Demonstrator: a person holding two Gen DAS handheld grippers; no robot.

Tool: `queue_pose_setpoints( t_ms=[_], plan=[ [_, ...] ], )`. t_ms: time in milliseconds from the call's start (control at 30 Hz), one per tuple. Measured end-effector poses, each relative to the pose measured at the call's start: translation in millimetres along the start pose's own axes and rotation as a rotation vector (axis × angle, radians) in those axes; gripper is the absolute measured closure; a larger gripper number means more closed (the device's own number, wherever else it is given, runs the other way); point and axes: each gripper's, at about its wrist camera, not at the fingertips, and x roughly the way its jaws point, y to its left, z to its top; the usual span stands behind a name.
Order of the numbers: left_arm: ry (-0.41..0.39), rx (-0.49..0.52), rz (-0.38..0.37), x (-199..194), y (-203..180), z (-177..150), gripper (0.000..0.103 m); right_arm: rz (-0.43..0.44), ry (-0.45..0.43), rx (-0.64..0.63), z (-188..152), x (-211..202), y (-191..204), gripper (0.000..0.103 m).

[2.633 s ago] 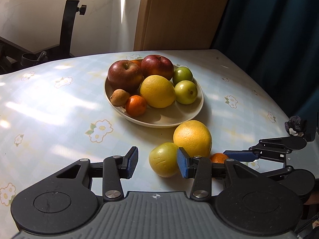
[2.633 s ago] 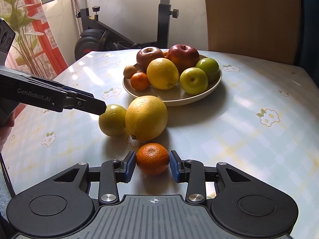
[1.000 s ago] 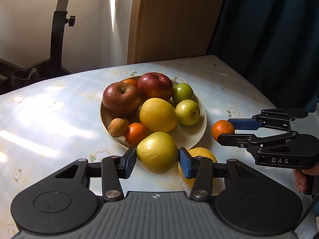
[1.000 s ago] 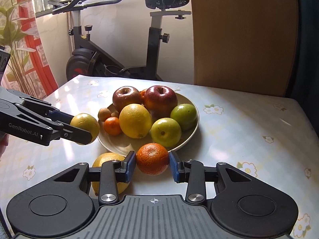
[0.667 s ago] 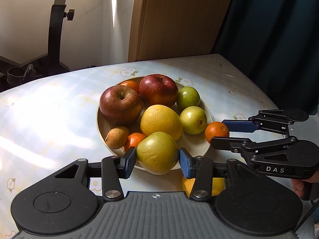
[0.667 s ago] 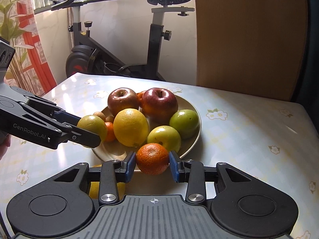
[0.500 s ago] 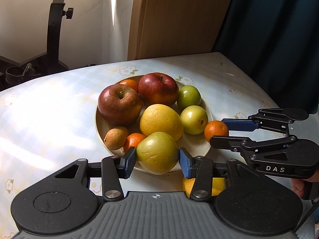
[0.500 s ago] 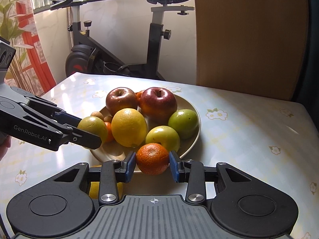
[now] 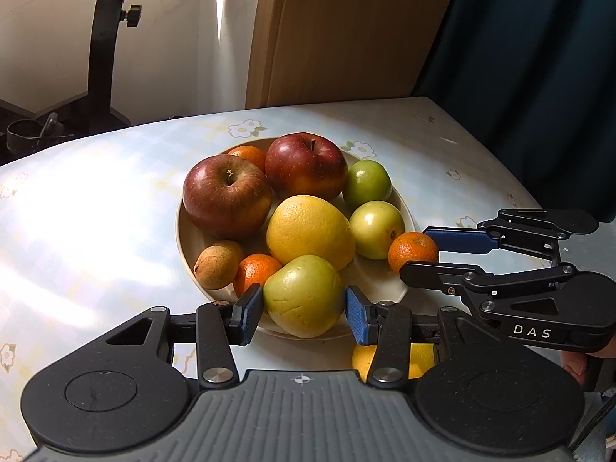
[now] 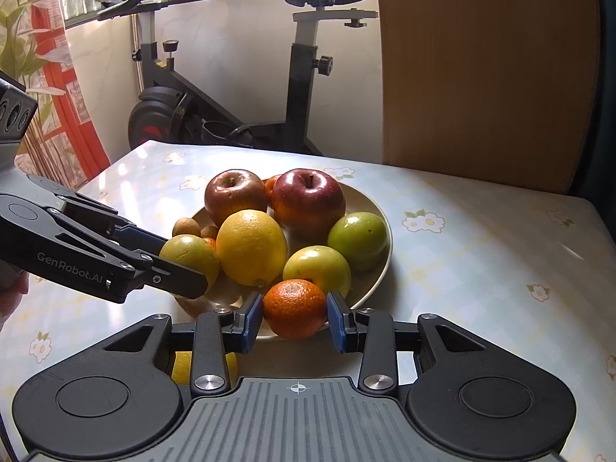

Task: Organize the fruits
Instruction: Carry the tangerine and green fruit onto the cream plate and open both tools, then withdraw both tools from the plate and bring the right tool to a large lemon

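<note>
Two claws hold fruit over the plate [image 9: 400, 208]: the left claw [image 9: 304, 310] grips a green pear [image 9: 304, 294] at its near rim, the right claw [image 10: 294, 317] a small orange [image 10: 294, 308] beside it.

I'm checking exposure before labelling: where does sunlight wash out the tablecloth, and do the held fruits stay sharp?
Left wrist view: glare bleaches the tablecloth left of the plate; the yellow-green fruit is sharp. Right wrist view: lighting is more even; the mandarin is sharp, straight edges bow with fisheye.
</note>
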Motion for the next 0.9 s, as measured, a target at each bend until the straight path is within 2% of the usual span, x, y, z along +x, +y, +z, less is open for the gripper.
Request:
queue_pose_setpoints(
  t_ms=[333,900],
  plan=[
    [0.001,-0.006,-0.011,2.3,0.5,1.9,0.054,0.001,0.006,0.002,1.8,2.5,2.2,0.069],
    [-0.051,-0.019,0.015,-27.2,6.0,-5.2,0.054,-0.011,-0.007,0.015,-5.6,-17.8,6.6,0.067]
  ],
)
